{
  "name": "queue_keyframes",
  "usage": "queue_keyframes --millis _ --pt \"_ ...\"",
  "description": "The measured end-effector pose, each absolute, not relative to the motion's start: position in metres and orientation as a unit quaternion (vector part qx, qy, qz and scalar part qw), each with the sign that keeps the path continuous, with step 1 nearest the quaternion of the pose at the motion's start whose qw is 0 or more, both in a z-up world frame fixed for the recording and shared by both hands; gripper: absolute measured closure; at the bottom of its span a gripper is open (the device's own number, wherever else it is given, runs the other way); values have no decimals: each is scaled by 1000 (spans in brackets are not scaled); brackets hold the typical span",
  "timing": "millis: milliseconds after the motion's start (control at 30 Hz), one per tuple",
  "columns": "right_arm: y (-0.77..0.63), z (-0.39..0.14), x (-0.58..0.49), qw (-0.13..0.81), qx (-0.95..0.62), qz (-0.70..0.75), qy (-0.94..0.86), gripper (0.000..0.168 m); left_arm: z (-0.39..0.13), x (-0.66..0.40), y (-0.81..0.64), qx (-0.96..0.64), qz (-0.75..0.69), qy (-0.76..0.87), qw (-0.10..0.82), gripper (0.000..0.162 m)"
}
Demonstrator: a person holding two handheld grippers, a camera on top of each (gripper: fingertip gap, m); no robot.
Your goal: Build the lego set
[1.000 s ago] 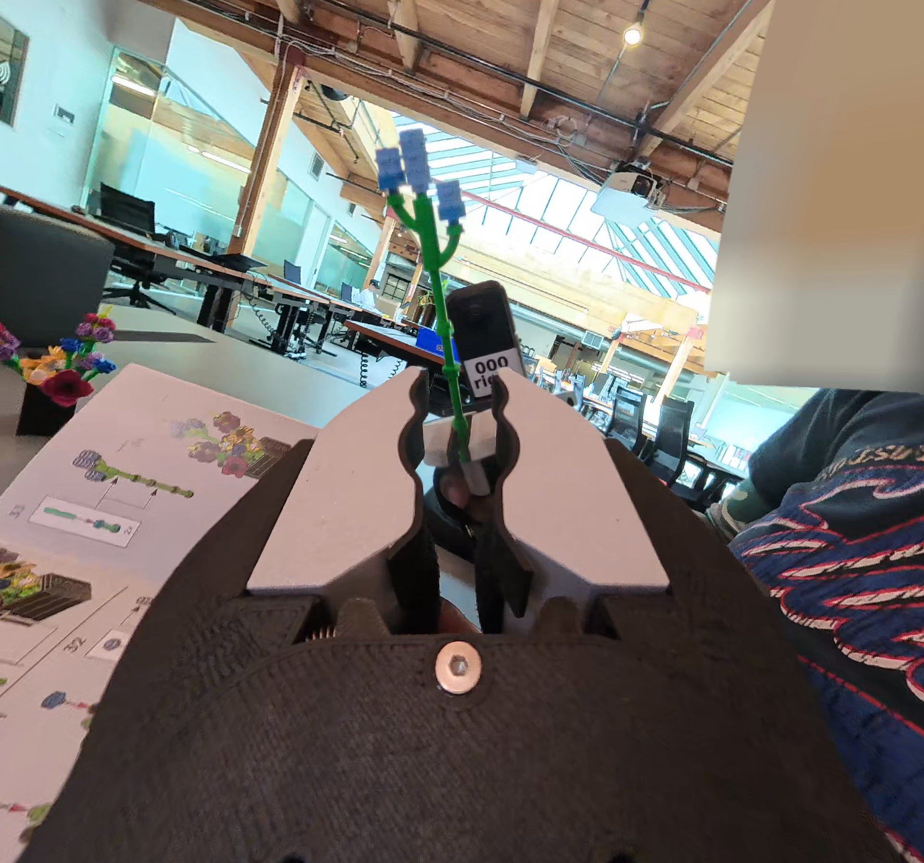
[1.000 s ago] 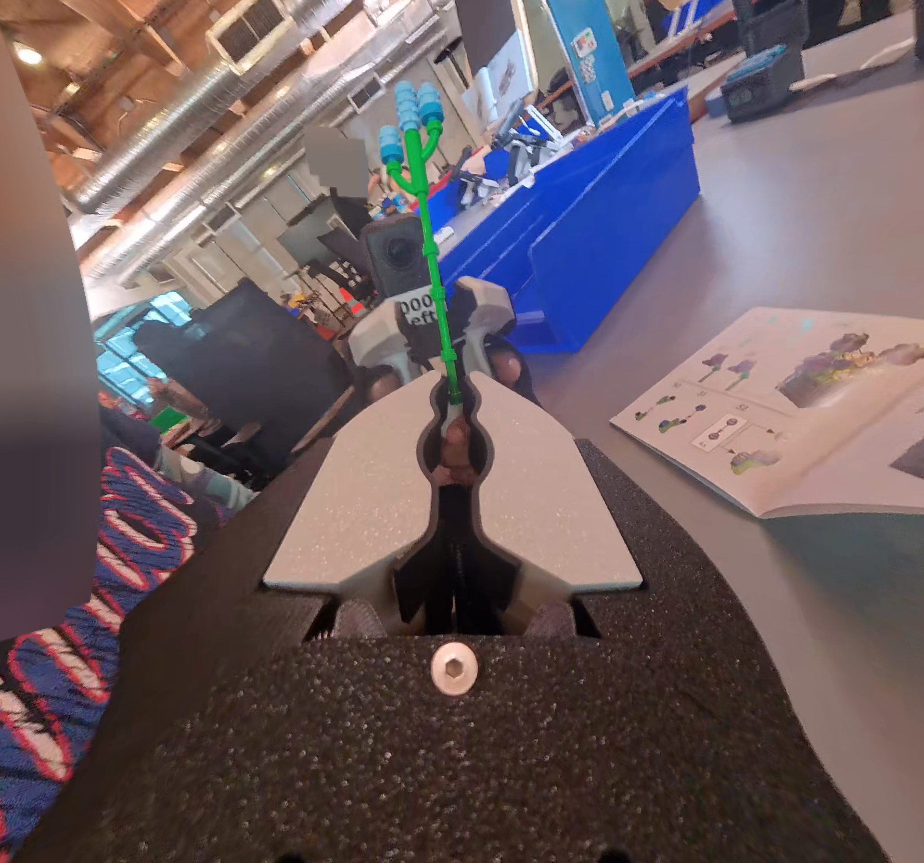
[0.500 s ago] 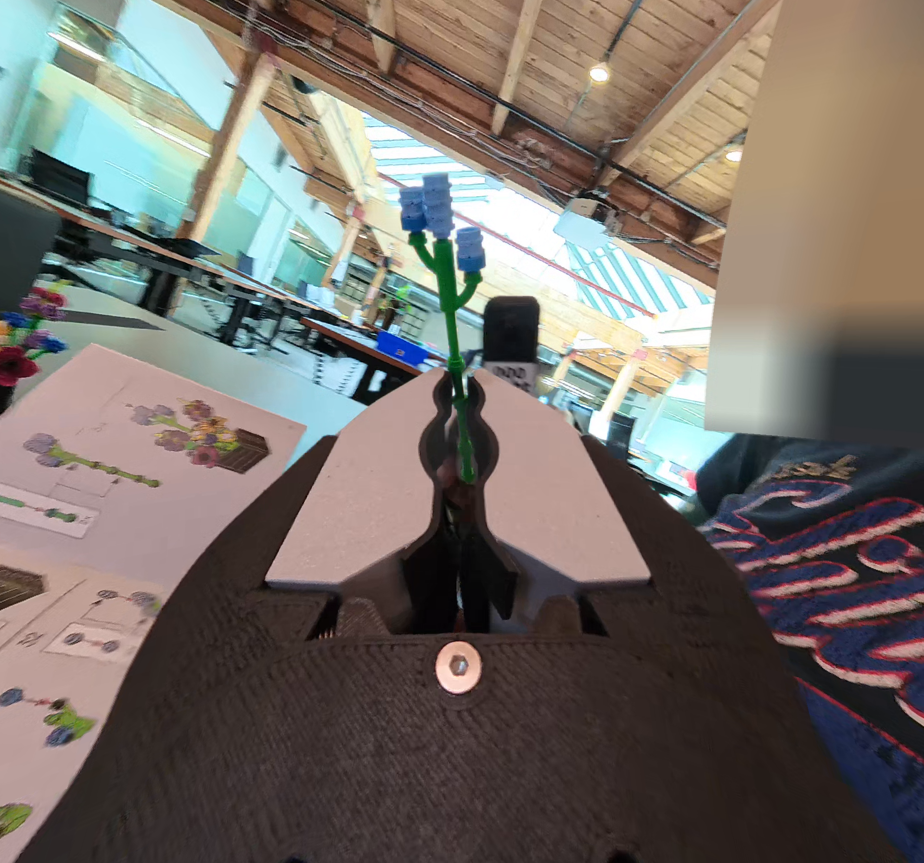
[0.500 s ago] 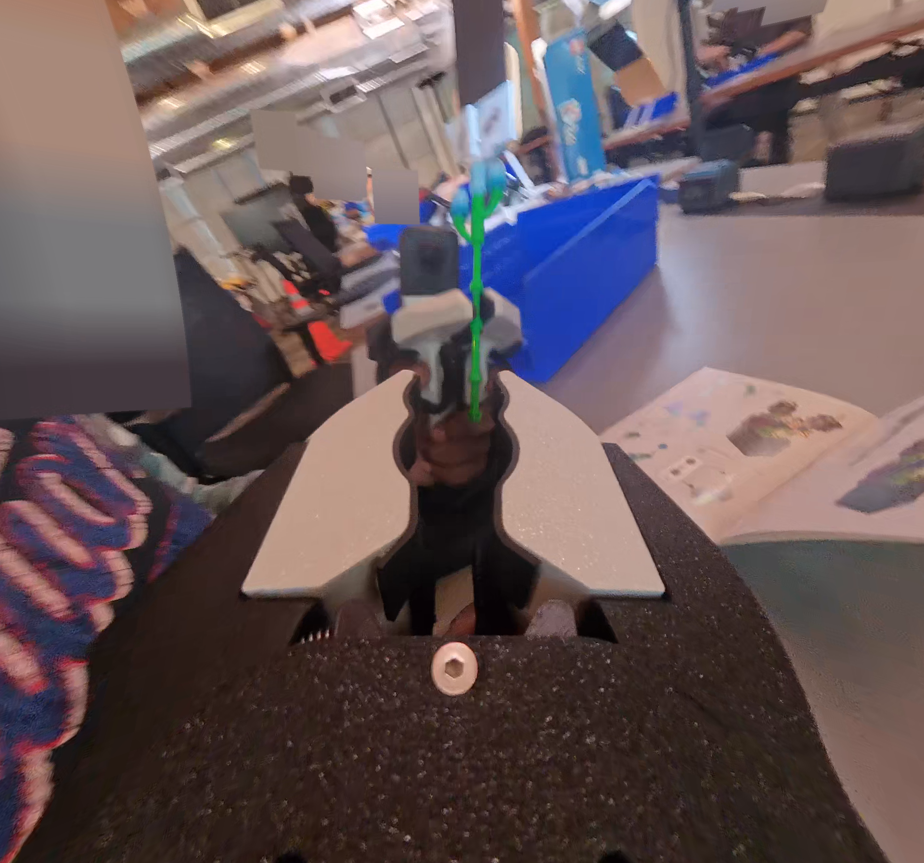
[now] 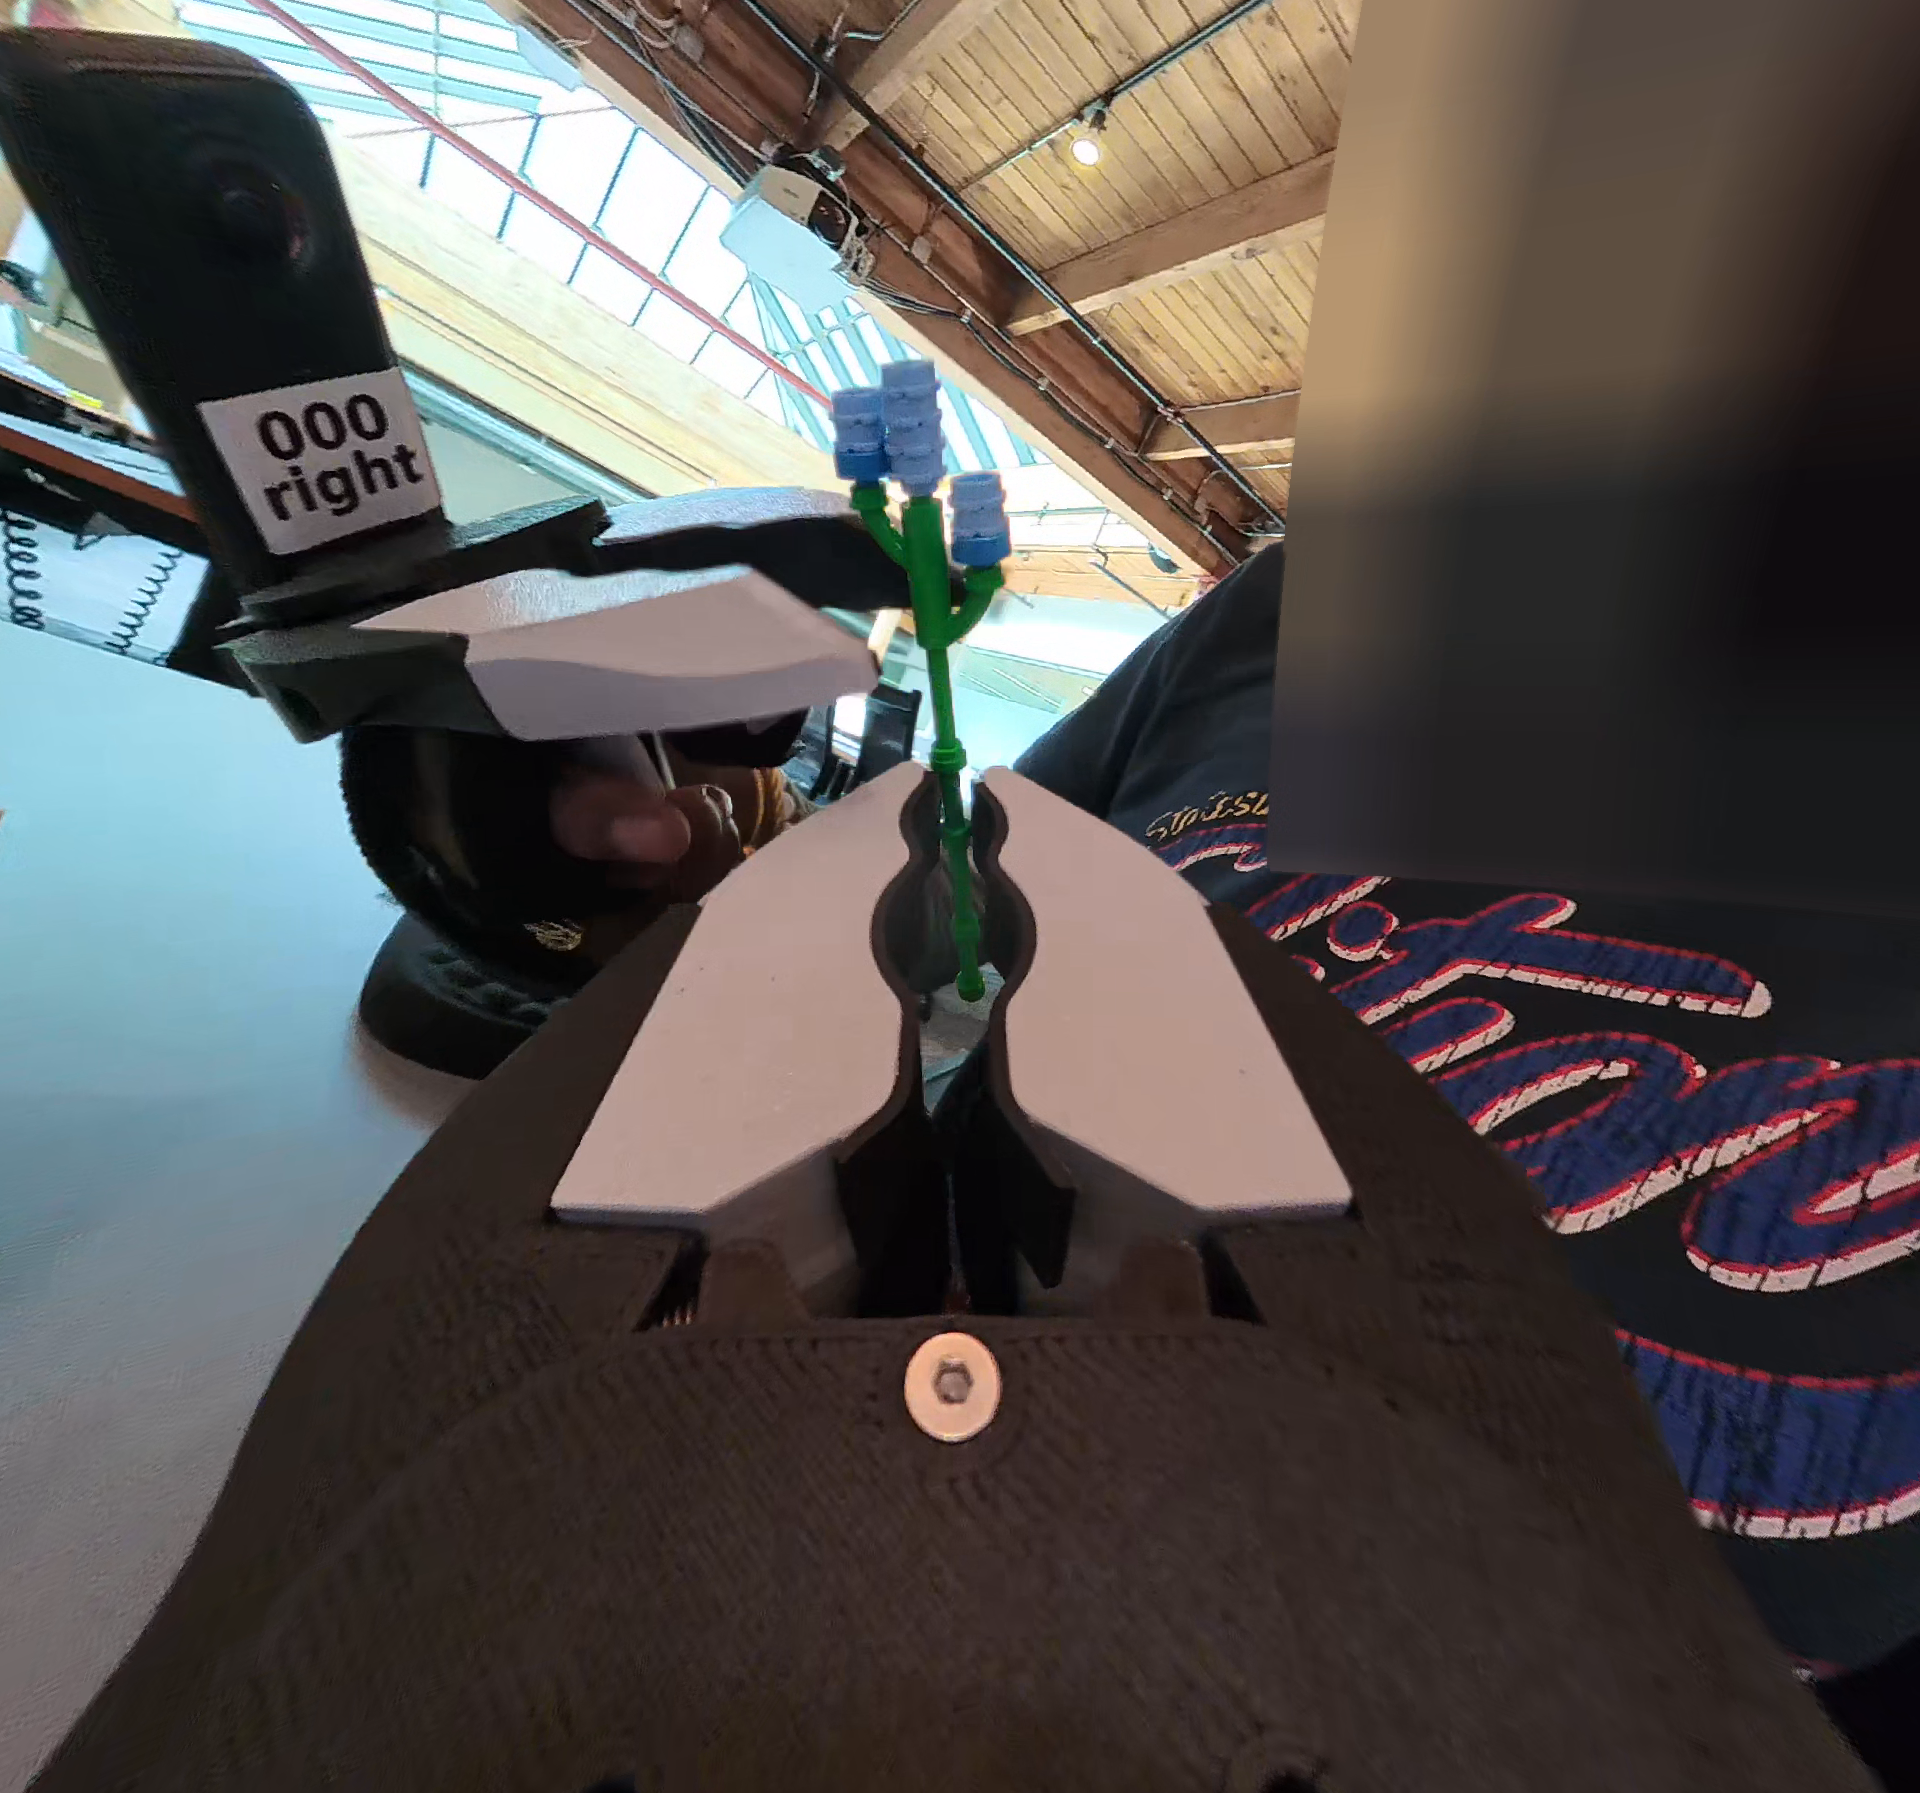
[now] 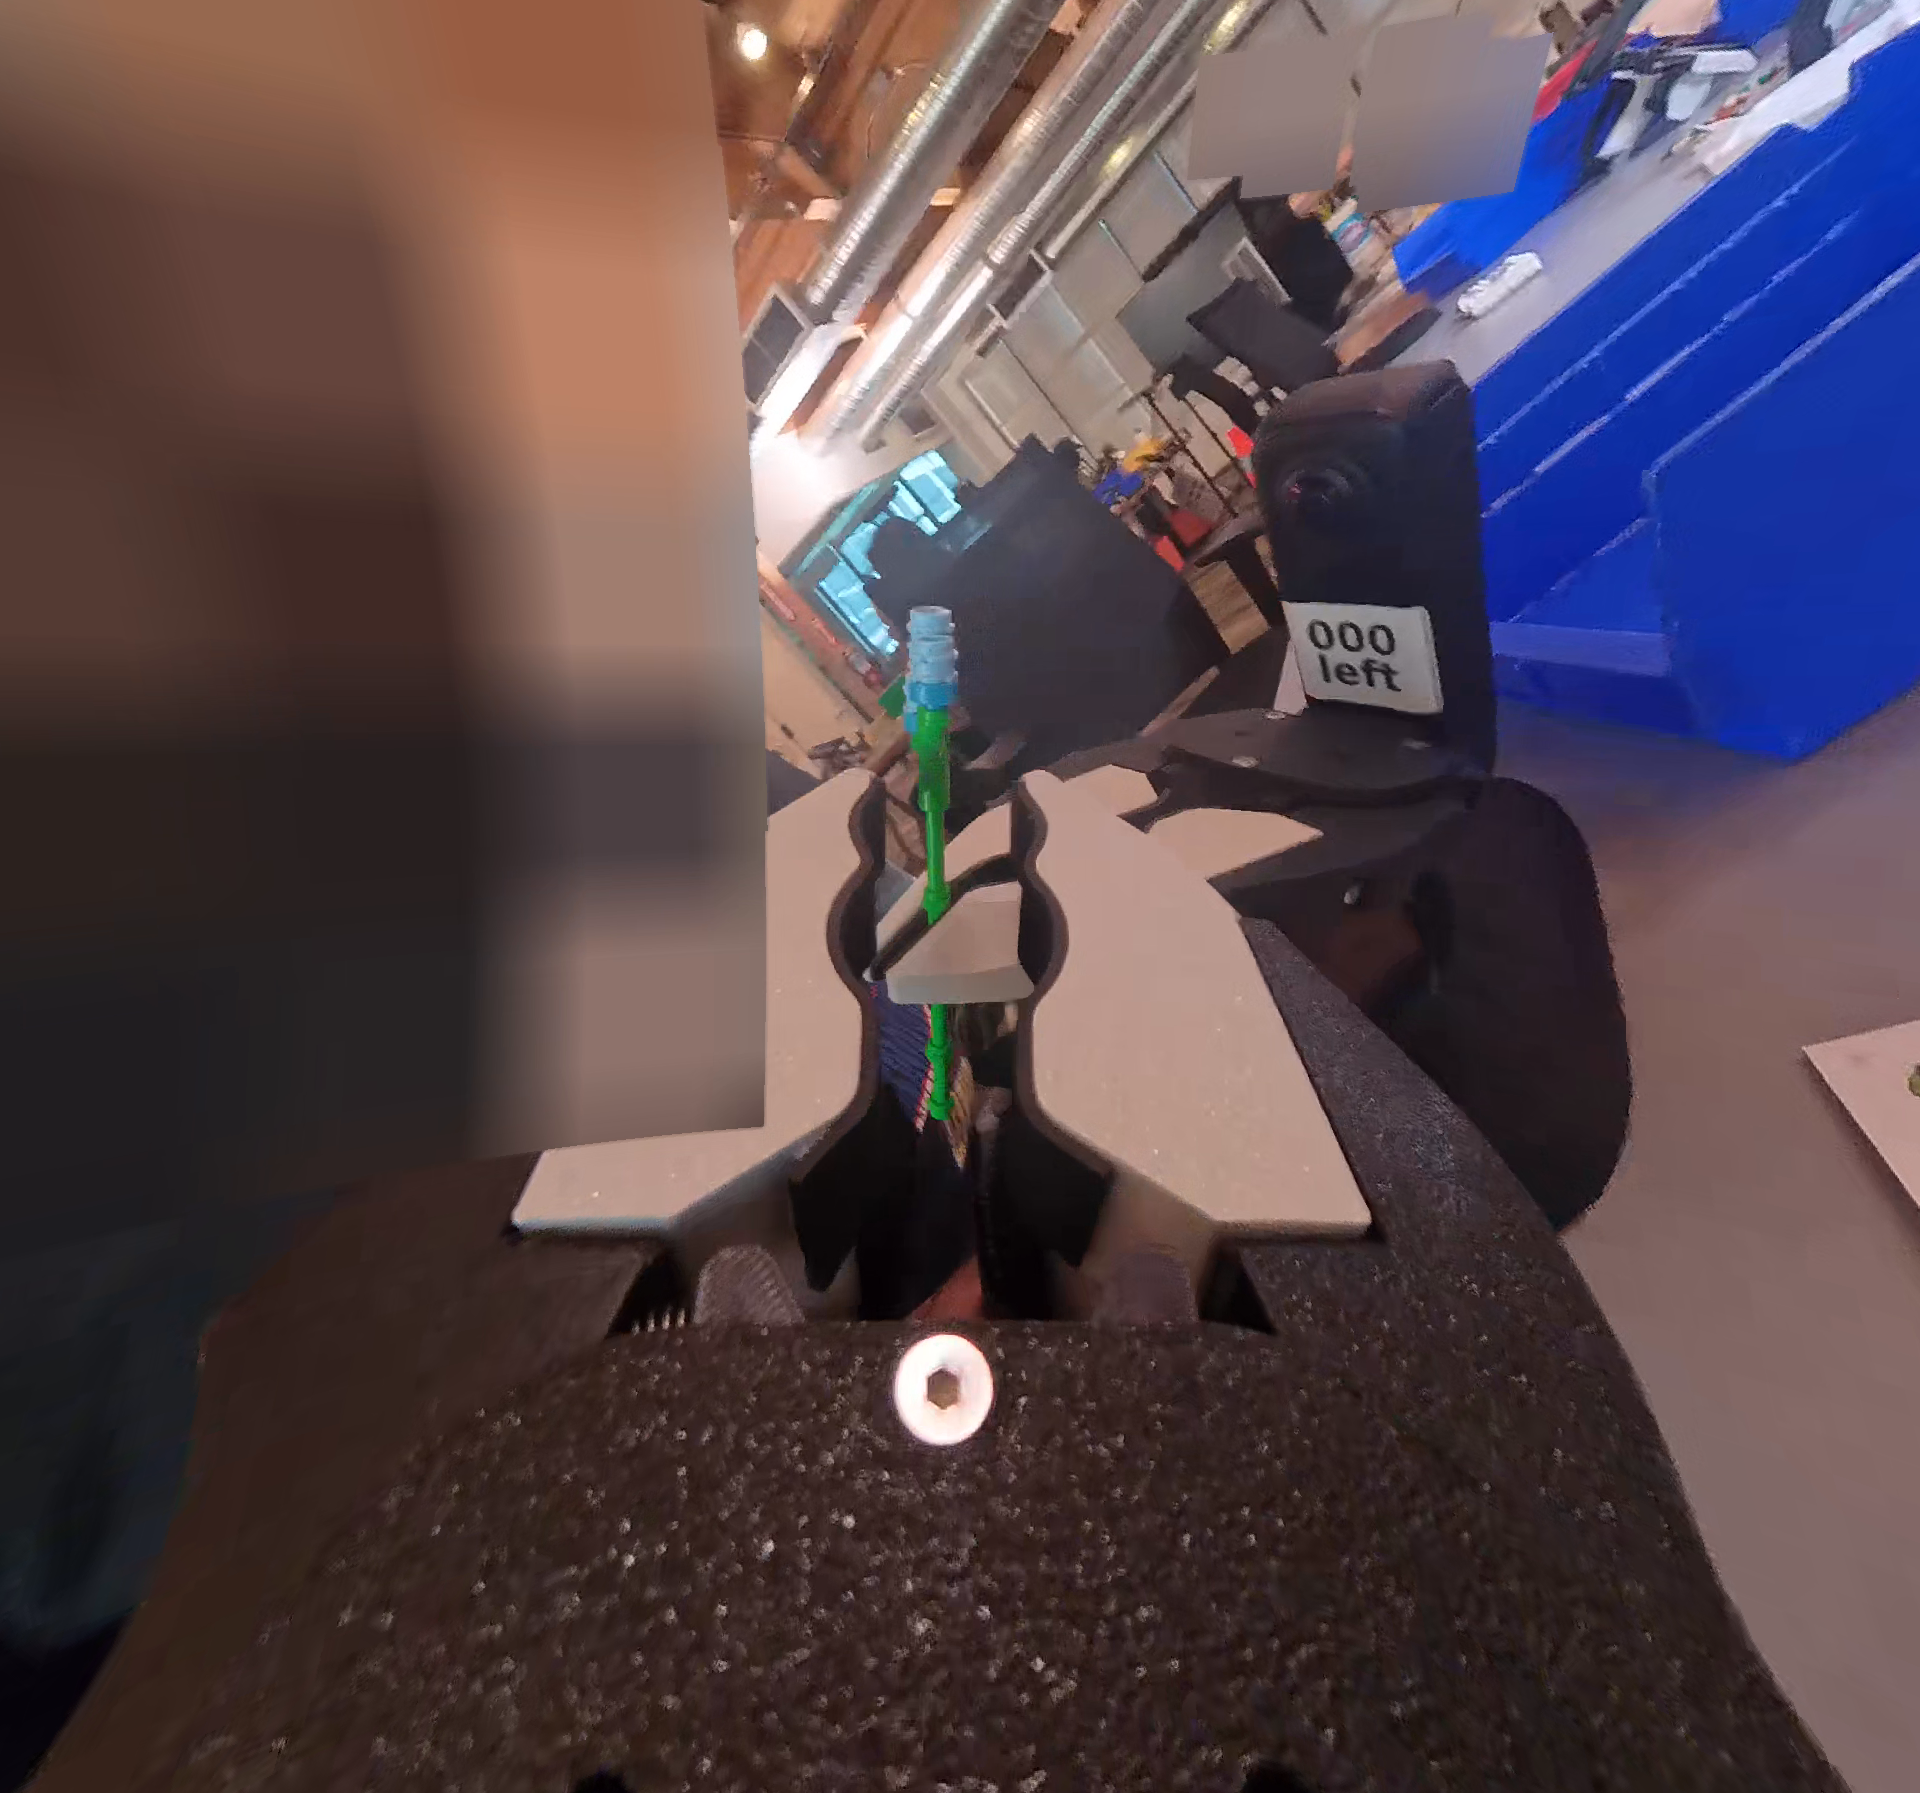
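Note:
A lego flower, a thin green stem (image 5: 943,704) forked at the top with blue buds (image 5: 902,439), stands upright in my left gripper (image 5: 951,782), which is shut on its lower part. My right gripper (image 6: 951,793) is open and empty. Through its gap I see the left gripper (image 6: 914,922) side-on, holding the stem (image 6: 932,860) with its buds (image 6: 928,663) above. In the left wrist view the right gripper (image 5: 883,616) comes in from the left, its tips close beside the fork, apart from it.
A person in a dark printed shirt (image 5: 1558,1120) sits right behind the flower. The grey table (image 5: 156,912) lies to the left. A corner of the instruction booklet (image 6: 1870,1109) shows at the right edge, with blue bins (image 6: 1766,393) beyond. Spacing between my two grippers at the tips: around 4 cm.
My left gripper shut on the stem and my right gripper opened and let it go. The right gripper then swung round to the left gripper's side, and both views turned toward the person.

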State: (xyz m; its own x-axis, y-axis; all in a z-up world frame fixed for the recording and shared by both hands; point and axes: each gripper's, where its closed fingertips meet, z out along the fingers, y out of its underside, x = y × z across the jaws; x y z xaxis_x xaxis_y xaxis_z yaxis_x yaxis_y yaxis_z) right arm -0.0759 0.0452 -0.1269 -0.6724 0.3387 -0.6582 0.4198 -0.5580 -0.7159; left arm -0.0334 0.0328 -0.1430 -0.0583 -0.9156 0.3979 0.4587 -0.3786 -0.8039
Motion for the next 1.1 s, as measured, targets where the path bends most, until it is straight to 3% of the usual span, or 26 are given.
queue_keyframes --millis 333,533,567,667,767,833,1000,1100 --pt "48 -116 -74 18 381 -808 449 162 -146 -29 29 -471 -697 253 478 157" --pt "47 -116 -69 -7 379 -799 467 162 -147 -28 33 -480 -696 244 475 157" --pt "47 -115 -68 -19 379 -797 469 162 -146 -30 35 -479 -697 236 479 153" --pt "59 -100 -63 -55 374 -808 452 163 -146 -40 53 -492 -686 175 506 116" --pt "93 -82 -62 -133 394 -798 436 163 -148 -49 71 -516 -648 122 546 79" --pt "132 -68 -63 -215 421 -778 414 163 -152 -53 80 -536 -611 105 572 65" --pt "255 -63 -66 -460 500 -656 330 163 -153 -61 88 -550 -561 95 612 65" --pt "305 -86 -76 -539 533 -579 299 162 -153 -61 89 -549 -566 94 608 67"
